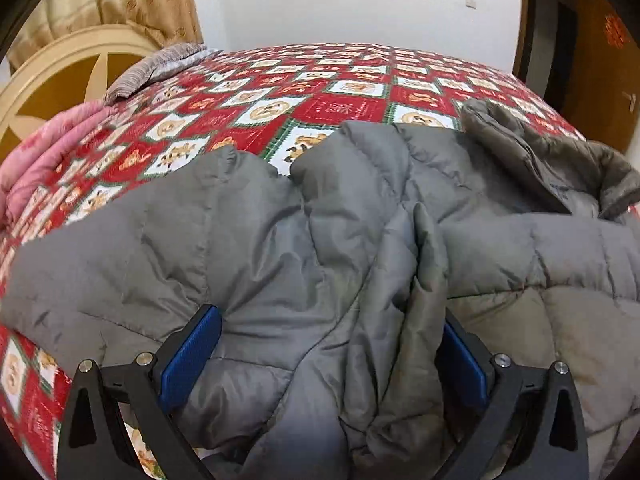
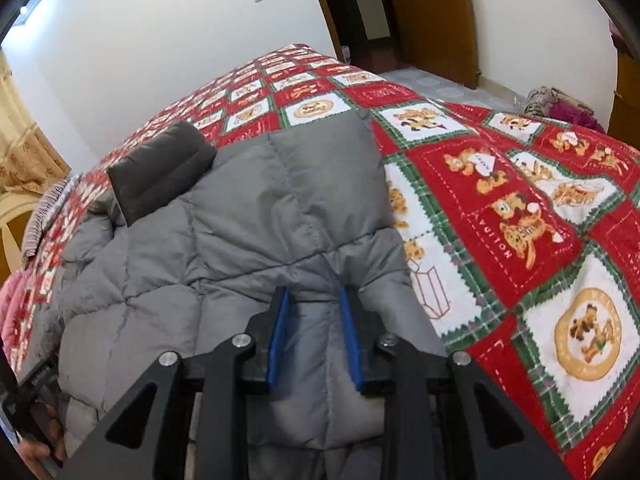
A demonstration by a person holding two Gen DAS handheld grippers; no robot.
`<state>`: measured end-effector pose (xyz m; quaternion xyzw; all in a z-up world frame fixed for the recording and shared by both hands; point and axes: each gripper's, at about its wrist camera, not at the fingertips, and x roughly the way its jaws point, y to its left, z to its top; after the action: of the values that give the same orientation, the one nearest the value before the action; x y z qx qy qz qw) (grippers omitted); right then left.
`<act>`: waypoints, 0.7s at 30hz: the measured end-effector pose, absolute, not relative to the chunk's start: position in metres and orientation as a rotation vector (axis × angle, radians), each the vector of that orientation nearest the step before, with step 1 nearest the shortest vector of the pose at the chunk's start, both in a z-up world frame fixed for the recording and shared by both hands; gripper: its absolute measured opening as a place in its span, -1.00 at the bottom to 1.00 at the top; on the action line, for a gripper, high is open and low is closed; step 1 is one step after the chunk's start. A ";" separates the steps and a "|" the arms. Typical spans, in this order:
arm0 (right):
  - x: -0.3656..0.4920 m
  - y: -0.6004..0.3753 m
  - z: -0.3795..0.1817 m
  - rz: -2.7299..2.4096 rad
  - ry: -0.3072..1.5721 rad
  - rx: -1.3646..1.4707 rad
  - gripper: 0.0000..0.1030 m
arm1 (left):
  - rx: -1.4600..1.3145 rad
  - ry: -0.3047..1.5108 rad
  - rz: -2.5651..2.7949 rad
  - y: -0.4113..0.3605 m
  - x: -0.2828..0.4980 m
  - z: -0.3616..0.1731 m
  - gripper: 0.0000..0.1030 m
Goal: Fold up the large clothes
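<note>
A grey quilted puffer jacket [image 1: 280, 240] lies spread over the near part of a bed. Its darker collar [image 1: 540, 152] is folded up at the right. My left gripper [image 1: 328, 316] is open wide over a bunched ridge of the jacket, and its blue pads [image 1: 188, 360] stand clear of the fabric on the left side. In the right wrist view the jacket [image 2: 224, 220] runs away from me, with the dark collar [image 2: 160, 164] at the far left. My right gripper [image 2: 313, 292] is shut on a fold of the jacket, and creases spread from its tips.
The bed has a red, white and green teddy-bear bedspread [image 2: 520, 200]. A pink quilt [image 1: 36, 152] and a striped pillow [image 1: 156, 68] lie by the headboard [image 1: 52, 76]. A wooden door [image 2: 432, 12] and a pile of clothes [image 2: 560, 104] are beyond the bed.
</note>
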<state>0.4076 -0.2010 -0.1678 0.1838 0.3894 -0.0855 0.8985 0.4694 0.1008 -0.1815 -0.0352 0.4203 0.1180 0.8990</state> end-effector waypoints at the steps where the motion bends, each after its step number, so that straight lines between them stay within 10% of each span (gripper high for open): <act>1: 0.409 -0.199 -0.165 -0.187 0.823 0.357 -0.46 | -0.072 0.871 0.244 0.100 0.469 -0.183 0.98; 10: 0.414 -0.195 -0.175 -0.294 0.812 0.273 -0.20 | -0.064 0.878 0.247 0.098 0.470 -0.187 0.98; 21: 0.426 -0.199 -0.179 -0.325 0.797 0.227 0.78 | -0.260 0.718 0.390 0.204 0.391 -0.110 0.98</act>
<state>0.4256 -0.1992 -0.1792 0.1099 0.3856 -0.1574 0.9025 0.3906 0.2038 -0.1101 -0.1260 0.3480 0.1889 0.9096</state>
